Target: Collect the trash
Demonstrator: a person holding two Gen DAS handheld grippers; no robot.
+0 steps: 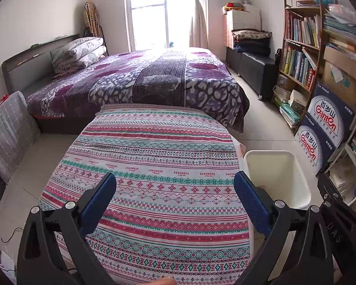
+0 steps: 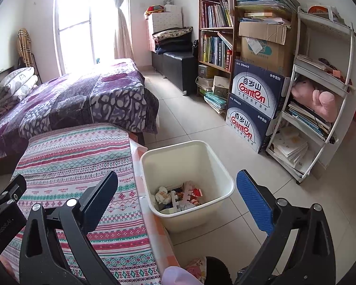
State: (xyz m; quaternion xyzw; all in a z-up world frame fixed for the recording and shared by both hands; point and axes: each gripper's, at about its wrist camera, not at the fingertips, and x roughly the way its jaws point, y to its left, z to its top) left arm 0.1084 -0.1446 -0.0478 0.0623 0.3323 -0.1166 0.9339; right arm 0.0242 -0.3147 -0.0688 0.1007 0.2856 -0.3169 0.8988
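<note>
The bed with its purple patterned cover fills the far half of the room, its foot edge running just behind the table I work over. That table, under a striped pink and teal cloth, spreads wide below my left gripper, and its top lies bare from the near edge to the far one. Its right edge drops straight to pale floor tiles, which run open between the bed and the wooden bookshelf along the right wall. Stacked water cartons and a white wire rack close off that side.

The white bin stands on the tiles just beside the table's right edge, with clear floor in front of it and to its right. At its bottom lies the trash: crumpled paper, a white foam piece and red scraps. In the left wrist view only the bin's rim and inner wall show past my right-hand finger.

My right gripper hangs above the bin, one finger over the cloth edge, the other over bare tile. Both pairs of jaws stand wide apart with nothing between their blue pads.
</note>
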